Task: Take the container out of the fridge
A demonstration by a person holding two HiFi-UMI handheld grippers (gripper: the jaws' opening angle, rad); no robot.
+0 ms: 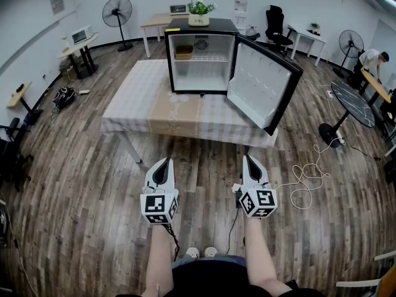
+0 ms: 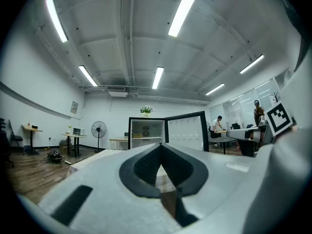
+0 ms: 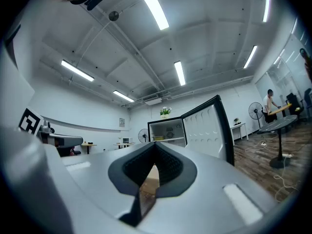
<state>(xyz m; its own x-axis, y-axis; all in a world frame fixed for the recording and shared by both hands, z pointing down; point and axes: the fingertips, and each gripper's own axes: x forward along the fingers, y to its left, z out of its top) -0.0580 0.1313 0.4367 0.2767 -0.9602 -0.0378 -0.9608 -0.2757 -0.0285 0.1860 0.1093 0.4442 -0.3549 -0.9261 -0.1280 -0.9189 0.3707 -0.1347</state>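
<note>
A small black fridge (image 1: 201,54) stands on a cloth-covered table (image 1: 154,113), its door (image 1: 263,85) swung open to the right. A tan container (image 1: 183,52) sits on the upper shelf at the left of the white interior. My left gripper (image 1: 163,163) and right gripper (image 1: 250,160) hang low over the floor, well short of the table, both shut and empty. The left gripper view shows the fridge (image 2: 146,133) far ahead past closed jaws, and in the right gripper view the fridge (image 3: 168,130) is equally distant.
A potted plant (image 1: 199,12) sits on the fridge. Standing fans (image 1: 117,11) (image 1: 350,42), desks and an office chair (image 1: 276,26) ring the room. A person (image 1: 371,59) works at the right wall. A white cable (image 1: 306,178) lies coiled on the wood floor right of me.
</note>
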